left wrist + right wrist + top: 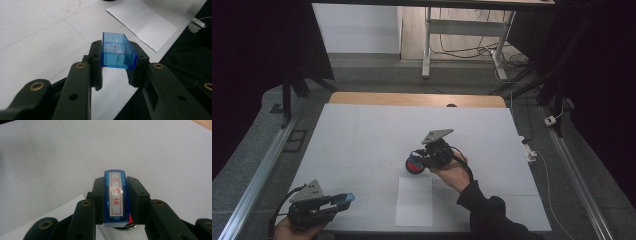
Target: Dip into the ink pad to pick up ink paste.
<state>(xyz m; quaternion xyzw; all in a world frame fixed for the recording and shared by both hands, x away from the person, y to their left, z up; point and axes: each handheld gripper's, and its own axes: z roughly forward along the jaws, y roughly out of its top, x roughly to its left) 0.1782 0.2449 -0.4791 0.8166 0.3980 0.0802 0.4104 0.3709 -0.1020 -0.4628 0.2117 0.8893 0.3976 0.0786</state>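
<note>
Left gripper point(343, 199): at the near left corner of the table, held low in the person's left hand point(294, 230); its jaws point right across the table and are clamped on the two long sides of a clear blue plastic cap point(117, 51).
Blue cap: an open, hollow rectangular shell, see-through; in the left gripper view it sticks out past the jaw tips with its open side turned up, clear of the table surface below it.
Right gripper point(419, 159): near the middle of the table, held in the person's right hand point(451, 172), which comes in from the near right in a dark sleeve point(484, 212); its jaws point left and are closed tight on a stamp body point(116, 196).
Stamp body: a narrow blue block with a white label bearing red characters, gripped on its two long sides; in the right gripper view its far end reaches just past the jaw tips.
Ink pad point(413, 164): a round red pad in a dark dish, on the table right under the right gripper's tips; whether the stamp touches it I cannot tell.
Paper sheet point(414, 201): a white rectangle lying flat just near of the ink pad, between the two grippers.
Table point(362, 135): white top, with faint red marks on it.
</note>
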